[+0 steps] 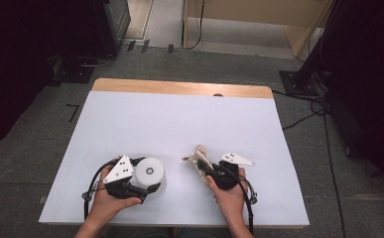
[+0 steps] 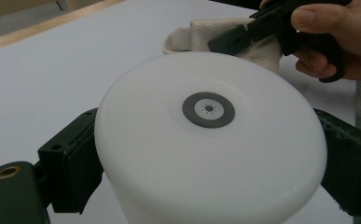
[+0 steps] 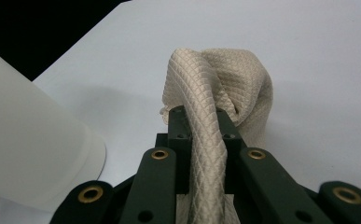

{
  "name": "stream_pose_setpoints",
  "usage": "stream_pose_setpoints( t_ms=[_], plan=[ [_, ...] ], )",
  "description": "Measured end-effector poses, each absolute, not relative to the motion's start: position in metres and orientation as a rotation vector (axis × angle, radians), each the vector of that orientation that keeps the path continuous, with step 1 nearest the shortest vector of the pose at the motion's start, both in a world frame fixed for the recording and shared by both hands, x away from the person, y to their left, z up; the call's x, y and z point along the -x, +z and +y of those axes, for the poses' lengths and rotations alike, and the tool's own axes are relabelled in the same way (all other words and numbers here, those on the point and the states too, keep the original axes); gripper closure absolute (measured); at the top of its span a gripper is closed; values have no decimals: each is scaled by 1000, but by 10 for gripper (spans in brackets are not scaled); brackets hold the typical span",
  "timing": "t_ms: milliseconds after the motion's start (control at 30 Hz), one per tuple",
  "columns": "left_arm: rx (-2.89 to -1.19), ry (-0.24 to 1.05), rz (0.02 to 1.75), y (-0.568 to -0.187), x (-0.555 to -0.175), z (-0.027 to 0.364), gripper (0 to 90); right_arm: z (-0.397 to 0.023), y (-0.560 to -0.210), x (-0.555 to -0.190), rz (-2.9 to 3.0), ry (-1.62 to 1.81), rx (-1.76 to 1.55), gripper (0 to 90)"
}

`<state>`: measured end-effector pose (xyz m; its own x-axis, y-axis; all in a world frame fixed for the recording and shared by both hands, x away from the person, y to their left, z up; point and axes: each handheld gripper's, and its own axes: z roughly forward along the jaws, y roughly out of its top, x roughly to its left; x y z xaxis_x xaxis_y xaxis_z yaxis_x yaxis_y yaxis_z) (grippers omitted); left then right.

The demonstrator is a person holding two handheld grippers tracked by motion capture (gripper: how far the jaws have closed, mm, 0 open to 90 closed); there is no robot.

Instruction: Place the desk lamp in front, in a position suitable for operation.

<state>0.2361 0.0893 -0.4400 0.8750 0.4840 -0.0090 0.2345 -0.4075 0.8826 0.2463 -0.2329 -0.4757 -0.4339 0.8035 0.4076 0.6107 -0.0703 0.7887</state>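
A: Where is your left tool [image 1: 145,187] just now?

B: It sits near the desk's [image 1: 179,109] near edge, left of the middle. Its two black jaws stand on either side of the white container [image 1: 151,173], which rests upside down on the desk with its flat base up.

A: Are you gripping it?

B: In the left gripper view your jaws press against the container's [image 2: 206,154] wall on both sides, so the left tool is clamped on it. The grey ring mark at the centre of the base faces the camera.

A: And your right tool [image 1: 203,167]?

B: It is near the same edge, right of the middle, well apart from the right-hand corner. Your right hand [image 1: 229,191] holds it pointing toward the container.

A: What has it got?

B: A beige quilted cloth [image 3: 215,107]. In the right gripper view your jaws are pinched tight on a rolled fold of it, and the rest bunches up beyond the tips. In the high view the cloth [image 1: 197,154] stands up from the tool, just beside the container but not touching it.

A: Does the cloth touch the desk?

B: You cannot tell that from these views.
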Motion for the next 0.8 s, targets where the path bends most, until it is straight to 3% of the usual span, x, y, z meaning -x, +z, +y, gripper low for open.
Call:
stream_pose_setpoints(
  t_ms=[133,500,800],
  plan=[
    [-2006,274,466,-441,-241,90,89,-235,-475,-247,1993,1515,-1568,816],
    [-1942,92,108,-444,-266,68,90,-248,-474,-242,1948,1516,-1588,816],
    [-1985,152,176,-447,-263,64,85,-249,-475,-242,1947,1510,-1602,816]
  ],
)
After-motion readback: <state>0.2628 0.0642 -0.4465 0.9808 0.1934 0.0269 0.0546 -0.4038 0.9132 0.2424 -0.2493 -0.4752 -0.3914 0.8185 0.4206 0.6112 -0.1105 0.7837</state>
